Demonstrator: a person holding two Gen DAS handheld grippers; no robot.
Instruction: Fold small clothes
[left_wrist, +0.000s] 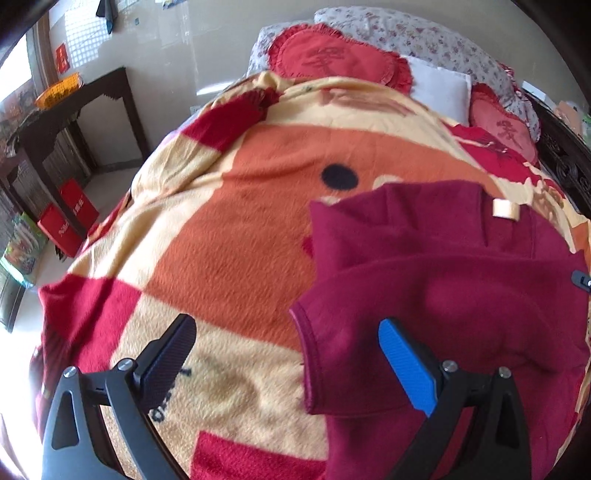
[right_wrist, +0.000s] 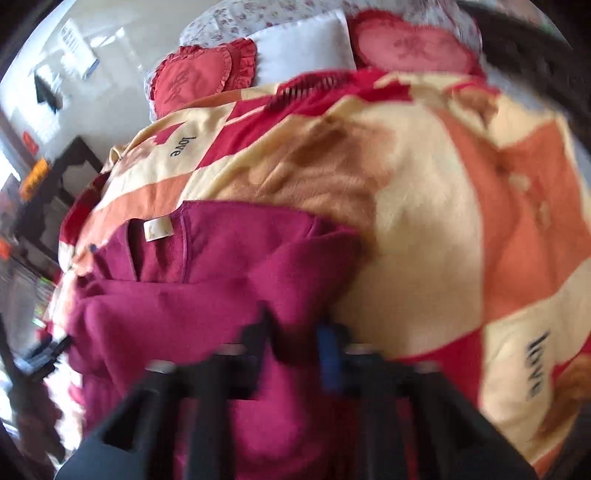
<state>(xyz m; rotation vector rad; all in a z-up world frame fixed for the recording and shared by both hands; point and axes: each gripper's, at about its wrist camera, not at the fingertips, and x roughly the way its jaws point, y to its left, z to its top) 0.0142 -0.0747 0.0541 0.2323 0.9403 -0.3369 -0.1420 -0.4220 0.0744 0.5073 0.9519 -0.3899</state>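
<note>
Maroon shirt (left_wrist: 443, 295) on blanket (left_wrist: 229, 229) | left fingers (left_wrist: 173, 362) wide | right fingers (right_wrist: 328, 354) pinching shirt

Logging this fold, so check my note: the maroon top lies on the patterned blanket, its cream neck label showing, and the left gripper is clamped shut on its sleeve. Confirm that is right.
One thing is wrong: the left gripper is open, its fingers wide apart with nothing pinched, as the left wrist view shows. The maroon top does lie on the patterned blanket, cream neck label showing.
</note>
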